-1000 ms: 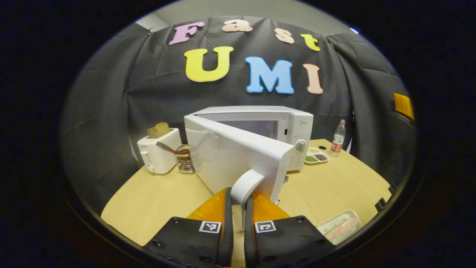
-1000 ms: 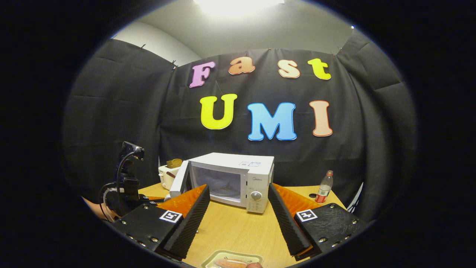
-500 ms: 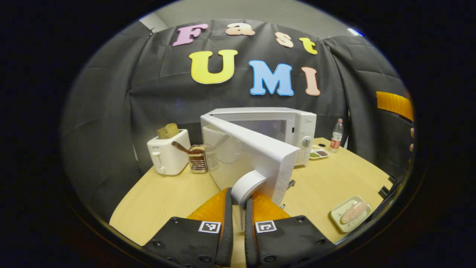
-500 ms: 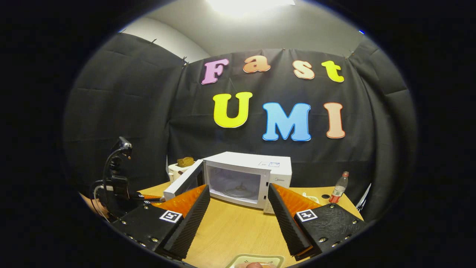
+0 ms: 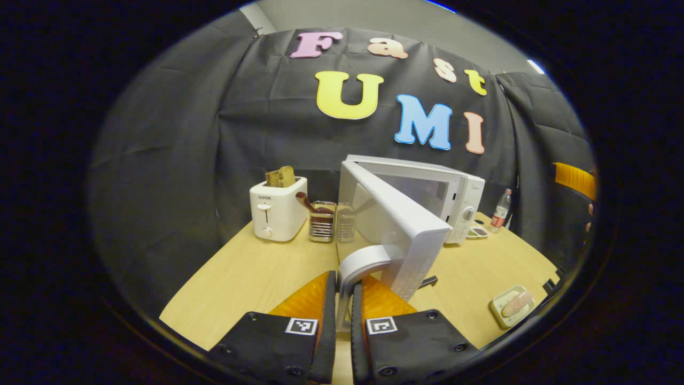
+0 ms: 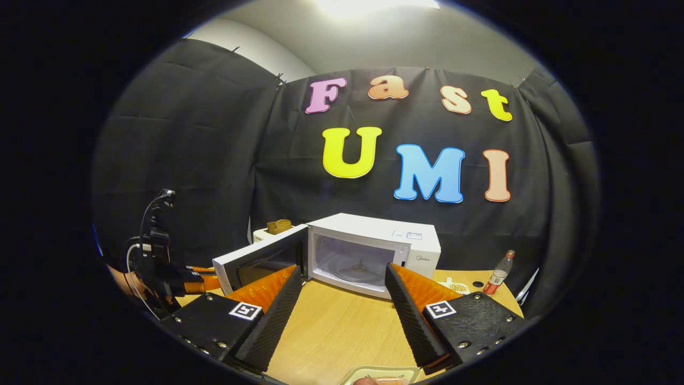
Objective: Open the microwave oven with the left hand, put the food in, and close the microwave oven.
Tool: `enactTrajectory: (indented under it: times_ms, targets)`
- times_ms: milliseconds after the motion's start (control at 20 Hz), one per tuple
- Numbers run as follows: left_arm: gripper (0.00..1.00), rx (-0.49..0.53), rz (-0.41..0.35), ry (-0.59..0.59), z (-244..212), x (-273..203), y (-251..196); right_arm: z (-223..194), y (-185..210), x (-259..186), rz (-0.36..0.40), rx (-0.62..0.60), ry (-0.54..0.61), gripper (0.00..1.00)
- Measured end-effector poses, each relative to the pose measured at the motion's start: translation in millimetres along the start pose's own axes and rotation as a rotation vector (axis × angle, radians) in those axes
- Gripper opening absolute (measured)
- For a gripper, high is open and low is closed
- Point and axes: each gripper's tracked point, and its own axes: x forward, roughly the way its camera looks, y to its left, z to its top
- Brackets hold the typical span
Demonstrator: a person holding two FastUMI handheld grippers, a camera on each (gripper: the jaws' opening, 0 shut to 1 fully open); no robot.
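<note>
The left tool (image 5: 343, 315) is clamped on the rigid curved handle (image 5: 359, 263) of the open microwave door (image 5: 398, 216) at frame centre, likely a light, stiff swing; the right tool (image 6: 342, 310) stands apart.

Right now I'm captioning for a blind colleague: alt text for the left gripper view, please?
The left gripper is clamped on the open microwave door's handle. Toaster and utensil holders stand left, a food dish right.
</note>
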Motion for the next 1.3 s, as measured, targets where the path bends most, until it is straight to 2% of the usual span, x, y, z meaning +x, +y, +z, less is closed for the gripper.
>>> enactTrajectory:
  times_ms: [100,150,200,250,450,550,750,800,1300]
  targets:
    - [0.22,-0.002,0.018,0.005,-2,-4,6,-5,-5,1,0.026,-0.019,0.025,0.96]
    - [0.31,0.002,0.038,0.005,-5,-9,9,-10,-7,1,0.051,-0.029,0.045,0.96]
    - [0.29,0.004,0.054,-0.002,-7,-15,10,-17,-10,-1,0.074,-0.052,0.074,0.96]
    - [0.43,0.007,0.081,-0.006,-8,-23,14,-25,-17,-2,0.091,-0.084,0.101,0.96]
    - [0.84,-0.031,0.195,-0.030,-8,-48,18,-67,-39,-7,0.191,-0.206,0.232,0.96]
    - [0.92,-0.050,0.246,-0.059,-1,-60,13,-90,-47,-10,0.255,-0.253,0.301,0.96]
    - [0.99,-0.043,0.318,-0.080,9,-77,7,-144,-52,-25,0.416,-0.322,0.445,0.96]
    - [0.95,-0.041,0.331,-0.084,12,-82,6,-157,-53,-30,0.452,-0.343,0.479,0.96]
    - [0.96,-0.021,0.442,-0.100,22,-117,-11,-256,-55,-66,0.725,-0.424,0.774,0.96]
